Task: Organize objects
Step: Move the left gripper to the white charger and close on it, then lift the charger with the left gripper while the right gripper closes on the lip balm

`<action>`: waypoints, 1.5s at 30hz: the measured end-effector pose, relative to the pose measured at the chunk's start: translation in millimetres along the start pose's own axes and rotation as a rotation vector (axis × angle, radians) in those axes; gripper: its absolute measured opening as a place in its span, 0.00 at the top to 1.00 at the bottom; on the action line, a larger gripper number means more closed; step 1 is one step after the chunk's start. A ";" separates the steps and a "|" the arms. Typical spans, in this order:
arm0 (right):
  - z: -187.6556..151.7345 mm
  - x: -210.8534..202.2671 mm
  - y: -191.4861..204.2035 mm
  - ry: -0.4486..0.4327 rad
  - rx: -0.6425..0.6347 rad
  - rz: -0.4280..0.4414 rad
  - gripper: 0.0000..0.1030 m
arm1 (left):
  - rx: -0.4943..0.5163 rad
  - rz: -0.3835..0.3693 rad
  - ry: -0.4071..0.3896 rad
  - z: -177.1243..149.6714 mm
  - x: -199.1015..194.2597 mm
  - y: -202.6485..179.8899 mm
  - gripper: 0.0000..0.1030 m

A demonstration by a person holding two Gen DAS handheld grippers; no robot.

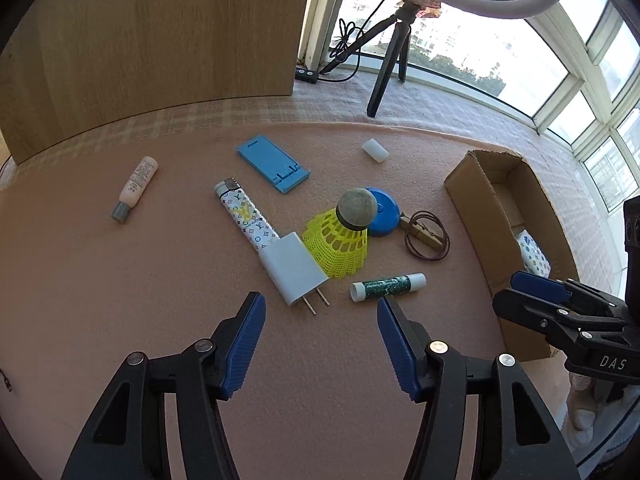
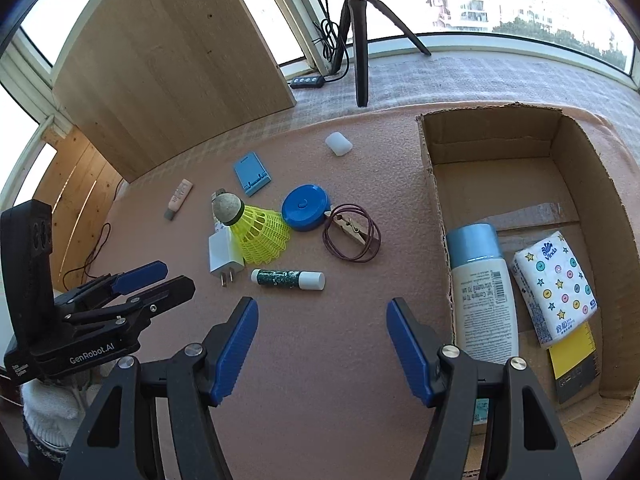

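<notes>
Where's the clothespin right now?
The clothespin lies on the mat inside the loop of brown cord, just right of the blue tape measure and left of the cardboard box.

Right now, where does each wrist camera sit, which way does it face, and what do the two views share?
Left wrist: sits behind the left gripper, looking steeply down at the charger and shuttlecock; its own open fingers show, and the right gripper enters at the right.
Right wrist: sits behind the right gripper, facing down at the mat beside the cardboard box; its own open fingers show, and the left gripper enters at the left.
Shared: charger, shuttlecock, lip balm, box, tripod.
</notes>
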State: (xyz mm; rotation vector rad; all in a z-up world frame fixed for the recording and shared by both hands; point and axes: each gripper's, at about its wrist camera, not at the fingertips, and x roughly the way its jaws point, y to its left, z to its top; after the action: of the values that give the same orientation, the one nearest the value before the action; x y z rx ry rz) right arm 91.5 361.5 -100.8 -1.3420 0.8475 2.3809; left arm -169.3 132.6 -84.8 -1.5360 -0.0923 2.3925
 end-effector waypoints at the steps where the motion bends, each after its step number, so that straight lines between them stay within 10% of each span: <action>1: 0.9 4.5 3.0 0.006 -0.005 0.002 0.39 | -0.008 0.004 0.001 3.6 2.7 5.6 0.44; 26: 22.9 77.3 19.6 0.086 0.012 -0.040 0.49 | -0.048 -0.025 0.066 51.7 66.8 26.8 0.79; 45: 5.7 94.9 35.6 0.151 -0.089 -0.055 0.58 | 0.077 -0.011 0.113 -9.8 68.6 10.0 0.85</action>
State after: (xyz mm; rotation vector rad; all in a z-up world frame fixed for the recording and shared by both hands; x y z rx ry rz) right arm 19.4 332.9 -166.3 -1.5749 0.7404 2.3230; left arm -189.1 141.3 -151.5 -1.6265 0.0150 2.2672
